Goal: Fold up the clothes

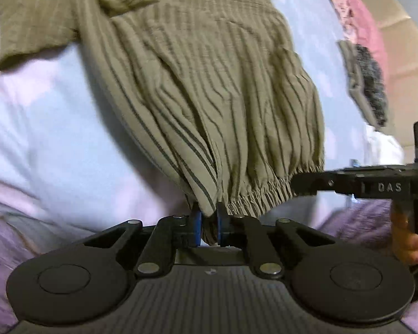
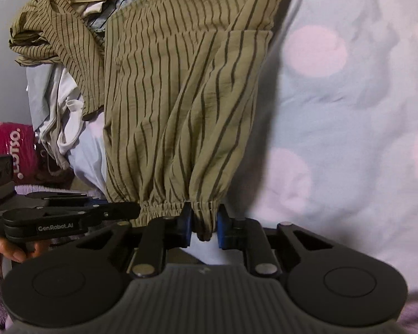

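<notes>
An olive striped garment (image 1: 203, 83) with an elastic waistband (image 1: 253, 197) lies on a pale blue bedsheet with pink dots (image 1: 55, 139). My left gripper (image 1: 209, 228) is shut on one end of the waistband, with cloth bunched between its blue pads. In the right wrist view the same garment (image 2: 181, 97) stretches away from me. There my right gripper (image 2: 204, 228) is shut on the gathered waistband (image 2: 167, 204). Each gripper shows in the other's view: the right gripper (image 1: 295, 186) at the band's far end, the left gripper (image 2: 133, 208) beside the right one.
A heap of clothes (image 2: 55, 41) with another striped piece lies at the far left, a red bag (image 2: 14, 147) below it. A pink garment (image 1: 359, 19), a dark furry item (image 1: 370, 83) and a cardboard box (image 1: 398, 27) sit at the right. A hand (image 1: 409, 239) grips the right handle.
</notes>
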`<state>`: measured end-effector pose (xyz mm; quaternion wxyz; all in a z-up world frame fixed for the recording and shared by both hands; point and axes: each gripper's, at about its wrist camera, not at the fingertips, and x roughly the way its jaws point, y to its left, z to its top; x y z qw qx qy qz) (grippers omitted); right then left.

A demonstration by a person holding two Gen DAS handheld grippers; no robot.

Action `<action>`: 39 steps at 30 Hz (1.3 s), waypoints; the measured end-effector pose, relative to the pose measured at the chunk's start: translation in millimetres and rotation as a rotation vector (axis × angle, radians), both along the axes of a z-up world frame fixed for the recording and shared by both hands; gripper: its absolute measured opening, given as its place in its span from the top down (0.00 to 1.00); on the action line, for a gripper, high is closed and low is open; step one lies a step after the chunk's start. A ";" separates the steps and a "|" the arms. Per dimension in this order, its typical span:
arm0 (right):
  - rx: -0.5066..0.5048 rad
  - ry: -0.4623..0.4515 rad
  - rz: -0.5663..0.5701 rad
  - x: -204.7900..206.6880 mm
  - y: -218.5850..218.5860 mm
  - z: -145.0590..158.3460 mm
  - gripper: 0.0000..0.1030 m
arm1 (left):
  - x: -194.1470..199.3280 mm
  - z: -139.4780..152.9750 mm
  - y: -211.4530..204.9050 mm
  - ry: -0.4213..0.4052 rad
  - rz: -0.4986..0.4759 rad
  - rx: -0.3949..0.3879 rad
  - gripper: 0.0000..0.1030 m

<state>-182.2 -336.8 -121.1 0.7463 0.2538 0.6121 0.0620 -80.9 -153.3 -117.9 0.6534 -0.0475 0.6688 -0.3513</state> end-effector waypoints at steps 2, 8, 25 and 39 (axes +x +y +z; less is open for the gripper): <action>-0.042 0.012 0.011 -6.2 -11.2 9.4 0.82 | -10.5 -0.1 -16.3 0.008 -0.006 -0.022 0.93; -0.175 0.076 0.026 -19.5 -40.7 15.4 0.82 | -35.5 -0.8 -61.7 0.002 -0.059 -0.034 0.93; -0.347 -0.029 0.064 -37.6 -37.5 13.3 0.58 | 6.6 26.5 -42.0 -0.045 -0.083 0.149 0.74; -0.382 -0.136 0.181 -25.6 3.0 7.6 0.56 | 164.3 55.9 -28.1 -0.270 0.118 0.225 0.74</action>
